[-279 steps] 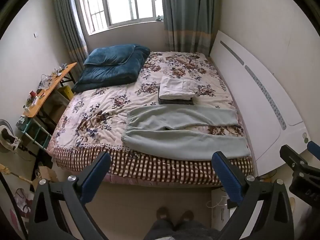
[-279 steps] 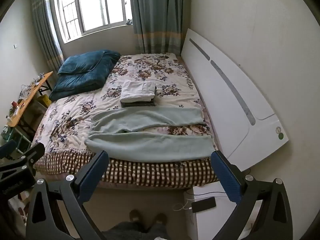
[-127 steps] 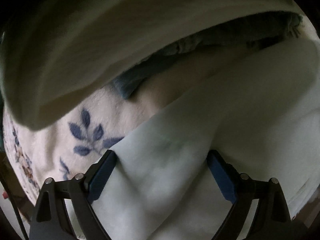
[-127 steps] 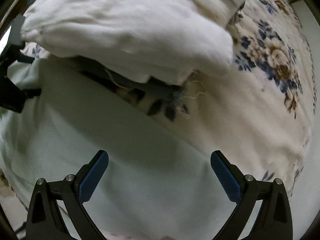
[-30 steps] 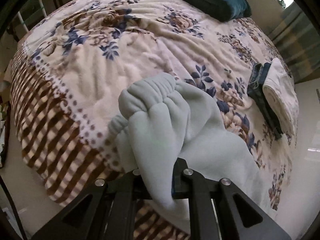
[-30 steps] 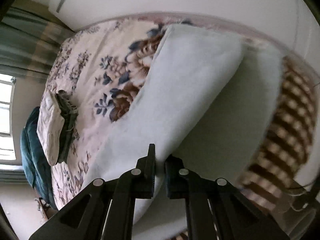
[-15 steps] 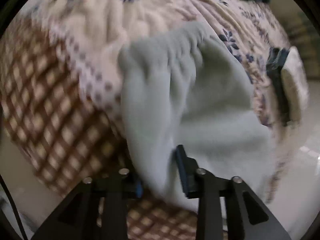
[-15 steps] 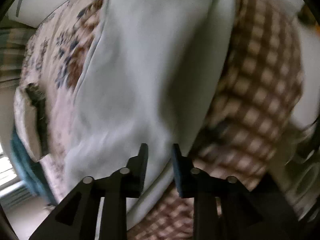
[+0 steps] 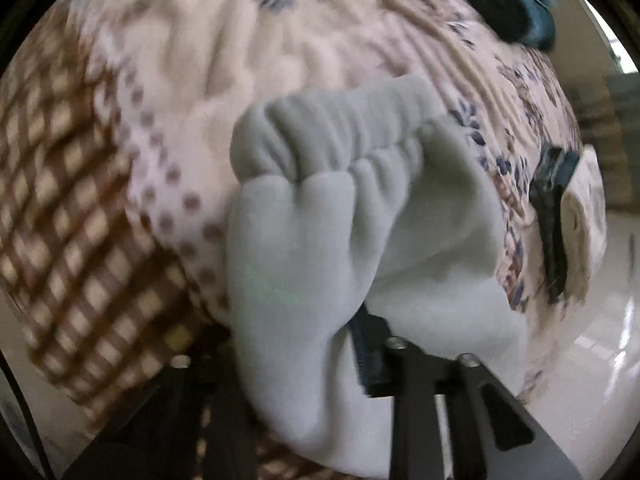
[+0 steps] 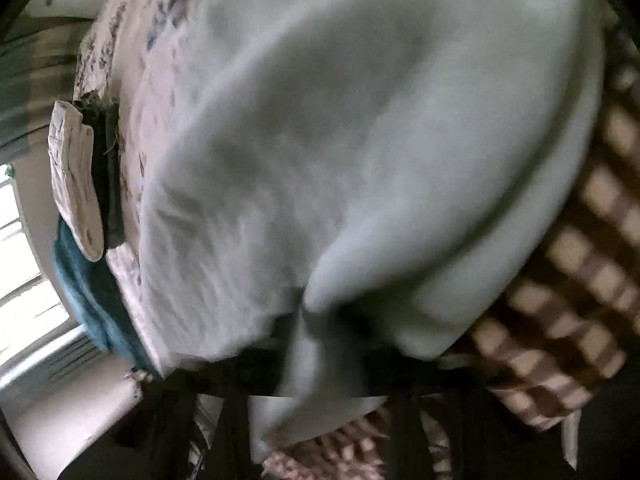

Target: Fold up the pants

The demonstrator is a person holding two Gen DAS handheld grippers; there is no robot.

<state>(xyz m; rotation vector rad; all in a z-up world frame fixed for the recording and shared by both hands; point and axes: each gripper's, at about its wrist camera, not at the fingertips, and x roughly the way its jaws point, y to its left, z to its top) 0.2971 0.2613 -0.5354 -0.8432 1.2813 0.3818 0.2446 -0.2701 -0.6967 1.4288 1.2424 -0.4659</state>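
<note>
The pale green pants (image 9: 320, 240) fill the middle of the left wrist view, with the gathered elastic waistband (image 9: 320, 148) bunched at about 12 o'clock from the left gripper (image 9: 296, 344). That gripper is pinched onto a thick fold of the waist end; the cloth runs down between its fingers, one dark finger (image 9: 368, 352) showing at the fold's 3 o'clock side, the other hidden behind the fabric. The pants lie near the edge of the bed, over a floral blanket (image 9: 248, 48) whose brown checked border (image 9: 72, 216) spreads toward 9 o'clock. At 3 o'clock sits a stack of folded clothes (image 9: 576, 224), white on dark, and a teal quilt (image 9: 520, 4) lies at 1 o'clock.

In the right wrist view, heavily blurred, the pants (image 10: 360, 140) cover most of the frame. A strip of the cloth drops into the right gripper (image 10: 320, 356), whose fingers appear closed tight around it, though blur hides the tips. The checked border (image 10: 580, 300) lies at 3 o'clock, the stack of clothes (image 10: 80, 176) at 9 o'clock, and a window (image 10: 24, 272) toward 8 o'clock.
</note>
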